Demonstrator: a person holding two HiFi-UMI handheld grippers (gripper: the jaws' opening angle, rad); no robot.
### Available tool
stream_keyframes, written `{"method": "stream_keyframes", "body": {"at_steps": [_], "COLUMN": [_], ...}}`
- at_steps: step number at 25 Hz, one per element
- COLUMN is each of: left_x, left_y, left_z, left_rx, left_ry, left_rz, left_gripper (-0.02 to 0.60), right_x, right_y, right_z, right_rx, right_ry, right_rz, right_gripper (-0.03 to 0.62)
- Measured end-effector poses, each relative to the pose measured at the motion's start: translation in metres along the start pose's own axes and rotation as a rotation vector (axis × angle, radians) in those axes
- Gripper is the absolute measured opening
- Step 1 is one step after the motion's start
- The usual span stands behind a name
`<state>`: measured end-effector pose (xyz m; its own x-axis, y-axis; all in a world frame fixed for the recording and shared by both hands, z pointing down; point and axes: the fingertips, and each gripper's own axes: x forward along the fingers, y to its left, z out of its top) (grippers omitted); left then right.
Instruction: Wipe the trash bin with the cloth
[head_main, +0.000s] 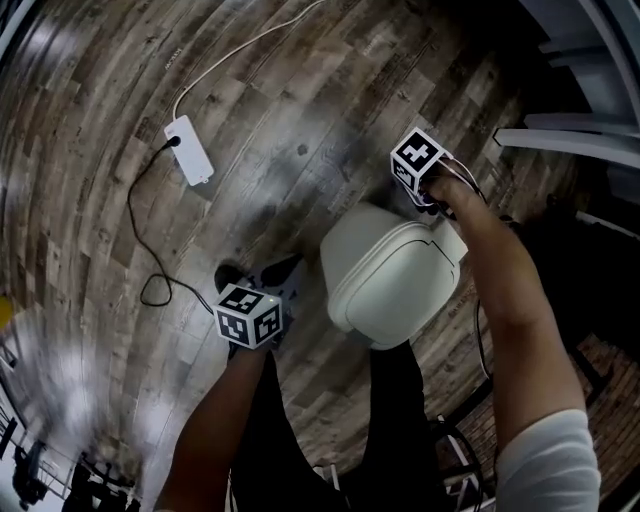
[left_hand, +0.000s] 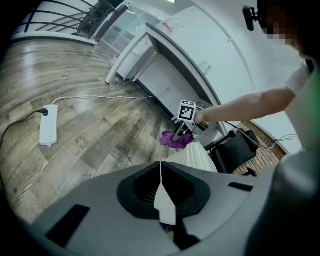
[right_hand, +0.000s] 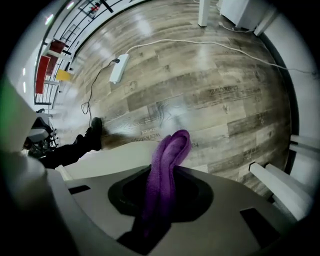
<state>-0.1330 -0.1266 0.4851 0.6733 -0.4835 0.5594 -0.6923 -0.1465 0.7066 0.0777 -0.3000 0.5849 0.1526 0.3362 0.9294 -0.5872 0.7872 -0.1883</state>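
Right hand-held gripper (left_hand: 182, 127), at the far top edge of the trash bin (head_main: 390, 280): jaws clamped on a purple cloth (right_hand: 165, 165). Long axis of the cloth in line with the jaws, in a narrow folded band straight out from the black recess, with the rounded folded end pointing away from the gripper. Below that end in the right gripper view, the bin's pale top; beyond it, the wooden floor (head_main: 300, 110). In the left gripper view, the cloth as a small purple bunch right at the bin's top edge; contact with the bin not certain.

Left hand-held gripper (left_hand: 164, 200), beside the bin on the person's near left: jaws pressed together into a single pale seam, nothing between them, pointing across the bin toward the other gripper.

Trash bin: white, upright on the floor, lid down, close in front of the person's legs.

Farther from the bin, past the left gripper: a dark shoe (head_main: 228, 272) just beside it; well beyond, a white power strip (head_main: 188, 150) flat on the floor with a black cable and a white cable.
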Motion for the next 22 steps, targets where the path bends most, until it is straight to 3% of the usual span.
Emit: {"method": "stream_keyframes", "body": {"at_steps": [4,12,18,22], "left_x": [0.011,0.024,0.030,0.032], "left_y": [0.006,0.009,0.004,0.003], "left_z": [-0.007,-0.020,-0.024,-0.026], "left_rx": [-0.011,-0.039,-0.054,-0.060], "left_ry": [0.022,0.054,0.063,0.059], "left_rz": [-0.009,-0.021,-0.042,-0.057], "left_gripper": [0.008,0.008,0.008,0.008], "right_x": [0.024,0.047,0.059,0.059], "right_y": [-0.009,-0.008,0.008,0.011], "right_z": [-0.017,-0.027,-0.048,-0.040], "right_rx": [0.070,0.069,-0.047,-0.022], "right_ry": [0.045,0.135,0.332,0.325], "right_rz": [0.024,0.076,0.109,0.127], "right_gripper": [0.095,0.094,0.095,0.095]}}
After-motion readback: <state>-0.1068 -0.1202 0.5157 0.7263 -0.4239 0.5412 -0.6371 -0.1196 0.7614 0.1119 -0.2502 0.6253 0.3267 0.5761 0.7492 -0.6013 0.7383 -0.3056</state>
